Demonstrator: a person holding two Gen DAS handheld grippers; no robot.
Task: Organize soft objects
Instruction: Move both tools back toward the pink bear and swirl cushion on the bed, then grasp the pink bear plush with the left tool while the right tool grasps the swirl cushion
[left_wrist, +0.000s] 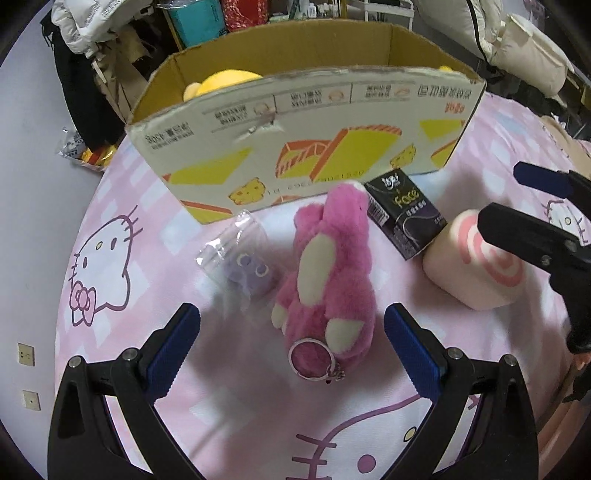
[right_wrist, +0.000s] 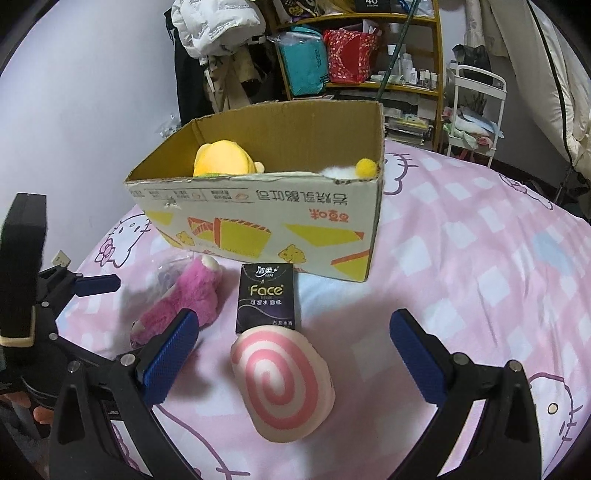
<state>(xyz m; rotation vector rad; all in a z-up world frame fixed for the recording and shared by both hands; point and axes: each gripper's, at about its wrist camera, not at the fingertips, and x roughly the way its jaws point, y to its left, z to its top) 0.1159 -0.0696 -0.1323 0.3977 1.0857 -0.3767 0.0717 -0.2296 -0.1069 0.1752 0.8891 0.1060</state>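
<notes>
A pink plush bear (left_wrist: 328, 280) with a key ring lies on the bed between the fingers of my open left gripper (left_wrist: 291, 347), untouched. A small purple toy in a clear bag (left_wrist: 242, 258) lies to its left. A black tissue pack (left_wrist: 406, 218) and a pink swirl roll plush (left_wrist: 476, 266) lie to its right. In the right wrist view the swirl roll (right_wrist: 284, 384) sits between the fingers of my open right gripper (right_wrist: 291, 350), with the tissue pack (right_wrist: 267, 295) and the bear (right_wrist: 184, 299) beyond. The cardboard box (right_wrist: 258, 218) holds a yellow plush (right_wrist: 225, 158).
The bed has a pink Hello Kitty sheet (right_wrist: 480, 277). Behind the box stand a shelf with bags (right_wrist: 351, 55), hanging coats (right_wrist: 214, 37) and a white cart (right_wrist: 476, 110). The wall is on the left.
</notes>
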